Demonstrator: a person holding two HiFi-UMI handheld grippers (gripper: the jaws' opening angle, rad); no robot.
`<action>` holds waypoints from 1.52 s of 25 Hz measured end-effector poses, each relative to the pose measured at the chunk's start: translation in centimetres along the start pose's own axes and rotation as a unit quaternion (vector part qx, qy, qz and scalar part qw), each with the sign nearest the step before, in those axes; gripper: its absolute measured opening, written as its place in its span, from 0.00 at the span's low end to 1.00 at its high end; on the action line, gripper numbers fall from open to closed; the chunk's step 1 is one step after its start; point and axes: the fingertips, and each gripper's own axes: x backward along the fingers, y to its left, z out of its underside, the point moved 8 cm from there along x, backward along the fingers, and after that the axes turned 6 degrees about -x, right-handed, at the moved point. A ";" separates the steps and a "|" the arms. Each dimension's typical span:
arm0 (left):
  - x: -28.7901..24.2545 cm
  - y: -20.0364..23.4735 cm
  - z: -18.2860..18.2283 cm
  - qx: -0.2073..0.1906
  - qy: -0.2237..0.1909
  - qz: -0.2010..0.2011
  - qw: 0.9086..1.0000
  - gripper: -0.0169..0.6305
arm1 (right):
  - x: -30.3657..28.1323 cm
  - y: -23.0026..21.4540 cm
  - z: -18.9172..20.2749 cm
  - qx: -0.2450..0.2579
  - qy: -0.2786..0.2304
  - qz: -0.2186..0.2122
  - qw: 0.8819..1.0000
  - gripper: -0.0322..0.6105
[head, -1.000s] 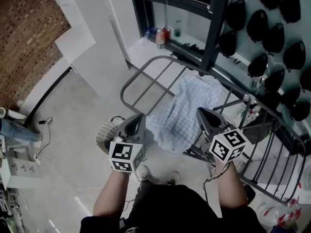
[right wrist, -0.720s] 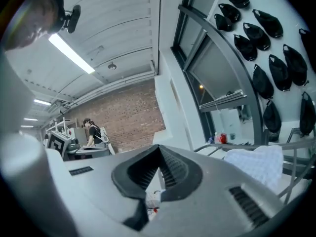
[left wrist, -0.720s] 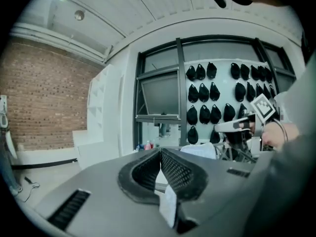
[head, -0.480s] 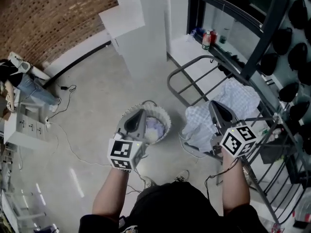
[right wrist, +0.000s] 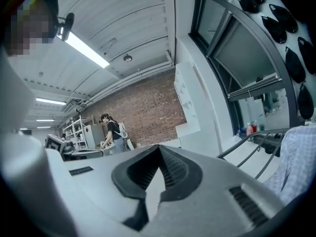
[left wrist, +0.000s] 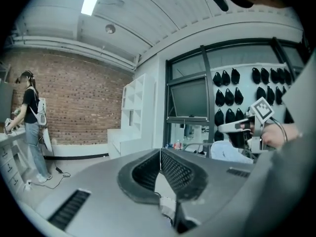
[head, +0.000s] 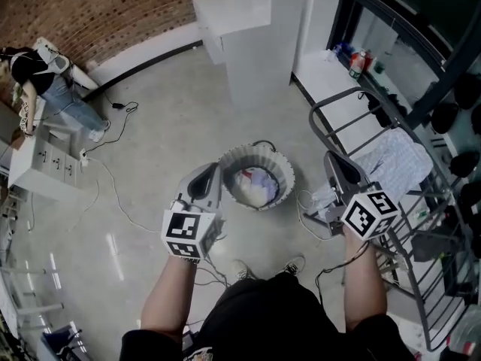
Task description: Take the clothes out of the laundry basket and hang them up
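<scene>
Made out the drying rack (head: 325, 102) at the right, with a checked shirt (head: 398, 160) already draped over it. Found the laundry basket (head: 282, 168) on the floor ahead of and below both hands, between them, round (so no long side to favour), clothes (head: 254, 185) heaped inside. Judged the left gripper (head: 213, 173) the nearer, tip just beside the rim; put the right gripper (head: 331, 160) further off, against the rack. Read both pairs of jaws as fully closed, holding nothing.
</scene>
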 end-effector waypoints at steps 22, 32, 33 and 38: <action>1.4 7.7 7.2 0.058 0.038 -0.023 0.997 0.04 | -9.8 6.5 6.5 0.008 0.076 -0.034 0.996 0.06; -5.8 6.5 9.4 0.062 0.082 -0.049 0.993 0.04 | -16.9 0.0 7.8 -0.014 0.108 -0.083 0.991 0.06; -6.6 6.2 9.7 0.063 0.088 -0.052 0.993 0.04 | -17.6 -0.7 7.9 -0.013 0.111 -0.089 0.990 0.06; -10.1 5.5 11.1 0.068 0.116 -0.059 0.989 0.04 | -20.6 -3.1 8.8 0.001 0.131 -0.119 0.984 0.06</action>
